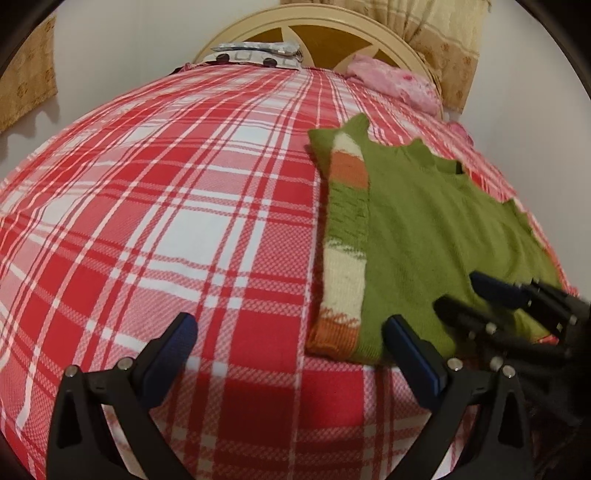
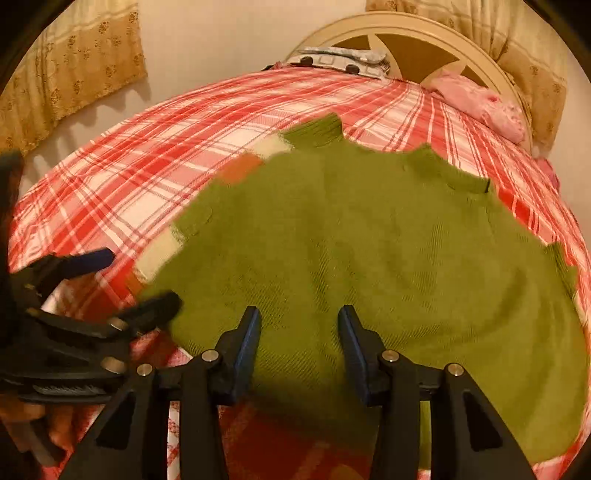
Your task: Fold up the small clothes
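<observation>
Two black two-finger grippers with blue pads are working over a green knitted sleeveless sweater (image 2: 369, 240) that is lying flat on a red-and-white plaid bedsheet (image 1: 166, 203), toward the right half of the bed. One side panel of the sweater, striped in cream and orange (image 1: 347, 229), is lying folded along its left edge, so the fold appears to be partly under way, with the remaining side or the hem yet to be brought over.

In the left wrist view, the left gripper (image 1: 291, 336) is hovering with its jaws spread wide, holding nothing, its right pad just beside the sweater's near left corner. The right gripper (image 2: 299, 325) is standing released too, its jaws parted over the near hem of the green knit with no fabric pinched between them; whether the tips are touching the wool is hard to say.

As a judgement, the next move is calling for each tool to come down onto the near hem, close on a corner, and carry the edge toward the neckline without dragging the folded panel loose.

Much of the near hem is hiding beneath the right gripper's body. Motion blur is softening the sweater's left side in the right wrist view. A pink bundle of cloth (image 1: 395, 83) is sitting by the cream headboard (image 1: 332, 20), too crumpled to identify.
</observation>
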A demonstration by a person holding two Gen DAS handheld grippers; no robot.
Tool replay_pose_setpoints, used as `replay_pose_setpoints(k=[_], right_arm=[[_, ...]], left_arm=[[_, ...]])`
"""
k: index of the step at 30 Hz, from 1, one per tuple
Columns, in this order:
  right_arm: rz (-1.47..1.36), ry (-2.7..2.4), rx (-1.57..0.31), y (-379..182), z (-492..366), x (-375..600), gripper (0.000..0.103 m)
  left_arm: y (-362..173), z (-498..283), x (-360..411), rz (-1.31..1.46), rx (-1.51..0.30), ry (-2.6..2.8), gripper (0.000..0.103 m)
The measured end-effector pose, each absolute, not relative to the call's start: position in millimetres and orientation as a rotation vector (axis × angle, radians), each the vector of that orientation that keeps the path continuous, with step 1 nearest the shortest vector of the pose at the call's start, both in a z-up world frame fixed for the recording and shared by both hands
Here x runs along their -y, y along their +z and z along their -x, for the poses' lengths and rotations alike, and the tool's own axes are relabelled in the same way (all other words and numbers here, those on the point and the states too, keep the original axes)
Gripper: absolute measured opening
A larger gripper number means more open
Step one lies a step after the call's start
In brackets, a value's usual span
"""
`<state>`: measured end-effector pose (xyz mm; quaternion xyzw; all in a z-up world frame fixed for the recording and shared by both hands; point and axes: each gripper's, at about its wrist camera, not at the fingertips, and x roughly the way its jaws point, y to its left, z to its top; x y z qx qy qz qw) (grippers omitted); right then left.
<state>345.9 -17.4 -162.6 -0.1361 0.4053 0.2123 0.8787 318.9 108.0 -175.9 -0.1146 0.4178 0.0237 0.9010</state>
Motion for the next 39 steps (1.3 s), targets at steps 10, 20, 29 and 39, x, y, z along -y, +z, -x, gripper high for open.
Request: replay_pose_setpoints(k=[10,20,29,39], right_arm=[[0.296,0.571,-0.822,-146,-318,46,0.046],[0.089,0.102,-0.843,-130,-419,223,0.045],[0.007,0.048,-0.839,-139,-415,262,0.045],[0.235,0.321,-0.747,-112,-353,142,0.050]], left_arm=[[-174,-312,-113,0.283,-0.836,0.043,0.103],[-175,-313,-113,0.272,-0.840,0.051,0.103],[-170,-309,-120,0.306,-0.827,0.045,0.103],[-141,-316,-140,0.244,-0.781,0.061,0.103]])
